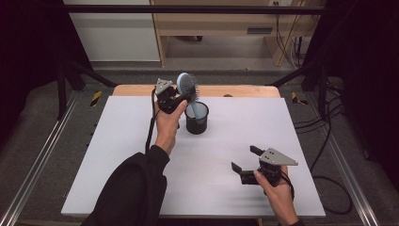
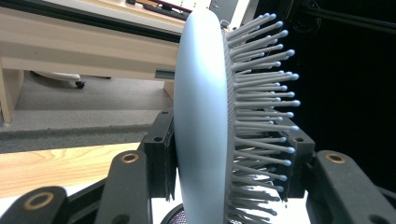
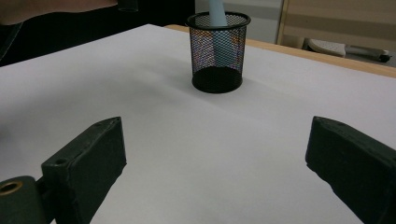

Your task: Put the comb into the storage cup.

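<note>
Hairbrush (image 2: 201, 116) handle end hidden inside mesh cup (image 1: 196, 118); brush head cut off by right gripper view's top edge.

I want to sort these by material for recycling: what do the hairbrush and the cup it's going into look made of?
Hairbrush: probably moulded plastic, with a smooth matte pale blue back and grey ball-tipped bristles on a grey pad that may be rubber. Cup: looks like black-coated metal mesh, see-through woven walls with a solid rim and base.
</note>
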Motion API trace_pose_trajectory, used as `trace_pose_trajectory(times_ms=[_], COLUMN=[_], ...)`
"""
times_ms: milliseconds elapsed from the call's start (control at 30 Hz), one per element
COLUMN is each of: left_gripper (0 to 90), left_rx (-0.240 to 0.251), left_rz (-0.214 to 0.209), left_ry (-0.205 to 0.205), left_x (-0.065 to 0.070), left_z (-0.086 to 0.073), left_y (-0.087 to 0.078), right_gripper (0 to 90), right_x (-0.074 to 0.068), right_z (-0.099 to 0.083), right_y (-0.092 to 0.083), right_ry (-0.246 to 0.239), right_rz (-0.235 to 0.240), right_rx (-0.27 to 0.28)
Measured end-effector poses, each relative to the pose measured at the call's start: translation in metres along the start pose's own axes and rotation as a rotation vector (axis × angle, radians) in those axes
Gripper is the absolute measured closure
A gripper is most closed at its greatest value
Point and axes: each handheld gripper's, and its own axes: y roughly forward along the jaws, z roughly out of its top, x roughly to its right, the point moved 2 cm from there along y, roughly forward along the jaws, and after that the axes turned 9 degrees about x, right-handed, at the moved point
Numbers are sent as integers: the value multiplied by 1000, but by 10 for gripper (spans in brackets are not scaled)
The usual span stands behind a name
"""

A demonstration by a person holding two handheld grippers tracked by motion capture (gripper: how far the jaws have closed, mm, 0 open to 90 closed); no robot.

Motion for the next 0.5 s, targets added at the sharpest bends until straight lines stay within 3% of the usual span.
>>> trace_pose_trajectory(times_ms=[500], left_gripper=[501], left_rx=[-25], left_rz=[2], left_ry=[-2], left_x=[-5], left_z=[-10], left_y=[4], right_gripper=[51], right_x=[0], right_z=[-1], right_y=[2], right_ry=[1], right_rz=[9], right_rx=[-10])
